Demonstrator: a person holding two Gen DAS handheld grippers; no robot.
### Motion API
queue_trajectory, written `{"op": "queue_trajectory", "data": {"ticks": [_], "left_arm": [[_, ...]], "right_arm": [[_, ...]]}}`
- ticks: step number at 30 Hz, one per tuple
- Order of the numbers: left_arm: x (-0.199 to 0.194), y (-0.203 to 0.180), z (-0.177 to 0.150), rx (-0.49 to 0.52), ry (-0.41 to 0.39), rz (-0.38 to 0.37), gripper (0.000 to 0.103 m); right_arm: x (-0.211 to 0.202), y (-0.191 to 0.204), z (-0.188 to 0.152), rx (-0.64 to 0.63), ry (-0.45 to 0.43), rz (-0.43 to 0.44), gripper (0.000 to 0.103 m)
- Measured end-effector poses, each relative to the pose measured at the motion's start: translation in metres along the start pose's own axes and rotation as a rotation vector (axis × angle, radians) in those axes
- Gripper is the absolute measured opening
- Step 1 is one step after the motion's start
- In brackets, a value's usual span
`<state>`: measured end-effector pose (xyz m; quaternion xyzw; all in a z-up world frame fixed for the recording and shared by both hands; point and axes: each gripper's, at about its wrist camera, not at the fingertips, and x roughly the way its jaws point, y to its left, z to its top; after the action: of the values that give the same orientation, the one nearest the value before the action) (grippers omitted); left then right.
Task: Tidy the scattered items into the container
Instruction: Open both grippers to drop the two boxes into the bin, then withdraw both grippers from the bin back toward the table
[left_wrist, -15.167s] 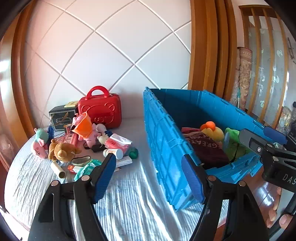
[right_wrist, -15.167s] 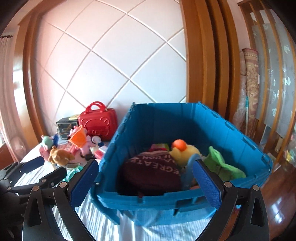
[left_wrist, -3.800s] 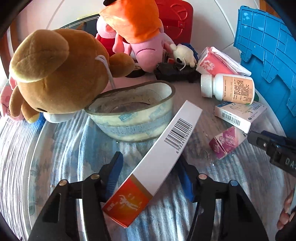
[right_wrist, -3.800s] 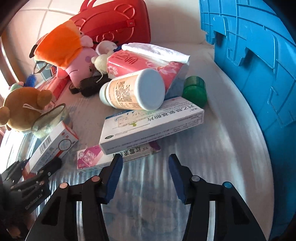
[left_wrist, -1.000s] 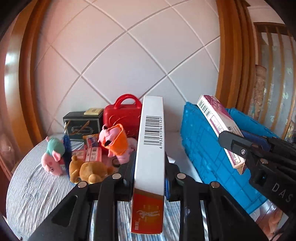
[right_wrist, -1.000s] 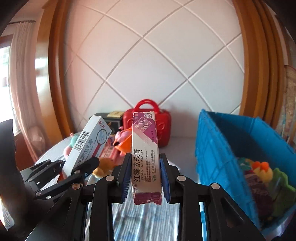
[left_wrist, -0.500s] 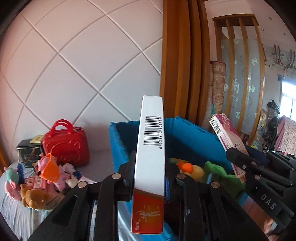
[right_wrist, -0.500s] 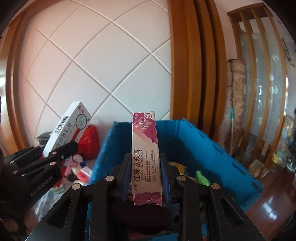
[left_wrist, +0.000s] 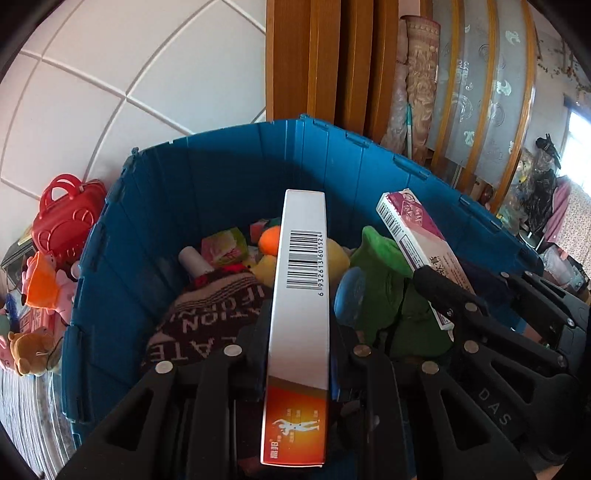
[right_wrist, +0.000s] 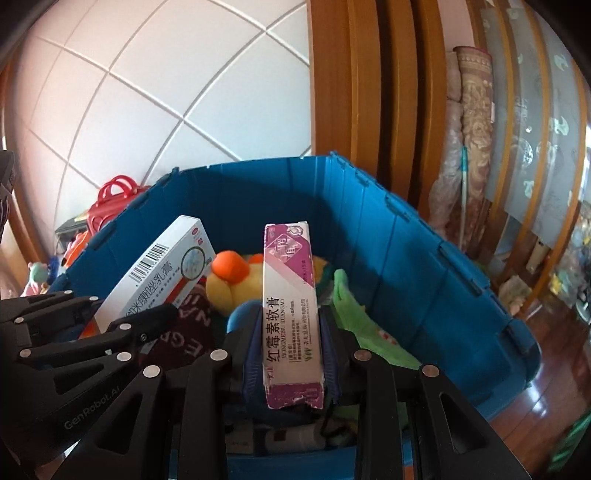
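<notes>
Both tools have swung from the clutter on the surface to a position over the blue bin (left_wrist: 229, 173), each carrying 1 box; 15.2 s ago they stood open and unladen beside it. Left tool (left_wrist: 299, 332): clenched on the white box (left_wrist: 301, 295), held on edge with its barcode face toward the camera and its orange end nearest the lens. Right tool (right_wrist: 290, 332): clenched on the purple box (right_wrist: 290, 295), upright, far end pointing over the bin's interior. Both boxes hang above the contents, none touching: dark knit cloth (left_wrist: 207, 321), yellow plush (right_wrist: 229, 284), green plush (left_wrist: 384, 280). Judged stage: transport done, release not yet made.

Risks, as judgement:
1. The 2 tools sit close side by side; opening both at once could knock 1 box against the other tool and tip it over the near rim.
2. The pile is soft and uneven; a light carton dropped on the plush may slide rather than settle, though the high walls should contain it.
3. Thin cartons crush under a hard squeeze; the purple box already looks scuffed at its near end.
4. More clutter remains outside at left, by the red case (left_wrist: 64, 218) and brown bear (left_wrist: 31, 350).
</notes>
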<state>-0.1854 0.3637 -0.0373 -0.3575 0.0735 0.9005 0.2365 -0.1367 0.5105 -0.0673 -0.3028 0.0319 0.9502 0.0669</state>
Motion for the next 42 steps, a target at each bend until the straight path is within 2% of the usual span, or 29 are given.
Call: {"op": "queue_trajectory", "data": {"ticks": [2, 5, 7, 8, 11, 13, 17, 18, 20, 23, 26, 32, 37, 42], "left_arm": [[-0.003, -0.003, -0.002, 0.005, -0.003, 0.038, 0.024], [-0.002, -0.004, -0.007, 0.007, 0.018, 0.044, 0.026], [-0.001, -0.006, -0.010, 0.004, 0.019, 0.055, 0.038], [-0.002, -0.007, -0.011, 0.002, 0.017, 0.055, 0.048], [-0.008, -0.008, -0.014, -0.008, 0.001, 0.048, 0.056], [-0.011, -0.009, -0.016, -0.012, -0.009, 0.048, 0.057], [-0.019, -0.010, -0.018, -0.019, -0.029, 0.053, 0.057], [-0.023, -0.009, -0.019, -0.023, -0.038, 0.054, 0.057], [-0.029, -0.008, -0.020, -0.031, -0.056, 0.059, 0.057], [-0.042, -0.003, -0.024, -0.050, -0.082, 0.074, 0.063], [-0.055, 0.003, -0.026, -0.063, -0.113, 0.094, 0.070], [-0.076, 0.025, -0.029, -0.111, -0.156, 0.129, 0.070], [-0.095, 0.052, -0.037, -0.157, -0.187, 0.176, 0.070], [-0.113, 0.091, -0.049, -0.200, -0.207, 0.214, 0.070]], "right_arm": [[0.003, -0.001, -0.003, -0.006, 0.011, 0.014, 0.029], [0.005, -0.001, -0.007, -0.015, 0.014, 0.018, 0.030], [0.005, -0.004, -0.007, -0.012, 0.008, 0.027, 0.030], [0.004, -0.005, -0.007, -0.010, 0.006, 0.027, 0.030], [0.004, -0.009, -0.006, -0.007, 0.008, 0.023, 0.030], [0.003, -0.012, -0.006, -0.007, 0.005, 0.016, 0.036], [-0.005, -0.017, -0.006, 0.005, -0.007, 0.014, 0.062], [-0.008, -0.017, -0.006, 0.004, -0.013, 0.012, 0.064], [-0.015, -0.018, -0.006, 0.004, -0.029, 0.011, 0.077], [-0.026, -0.018, -0.008, 0.007, -0.048, 0.019, 0.087], [-0.036, -0.018, -0.008, 0.013, -0.069, 0.025, 0.094], [-0.055, -0.002, -0.001, -0.015, -0.119, 0.035, 0.103], [-0.068, 0.022, 0.008, -0.039, -0.162, 0.083, 0.103], [-0.075, 0.063, 0.016, -0.076, -0.192, 0.137, 0.103]]}}
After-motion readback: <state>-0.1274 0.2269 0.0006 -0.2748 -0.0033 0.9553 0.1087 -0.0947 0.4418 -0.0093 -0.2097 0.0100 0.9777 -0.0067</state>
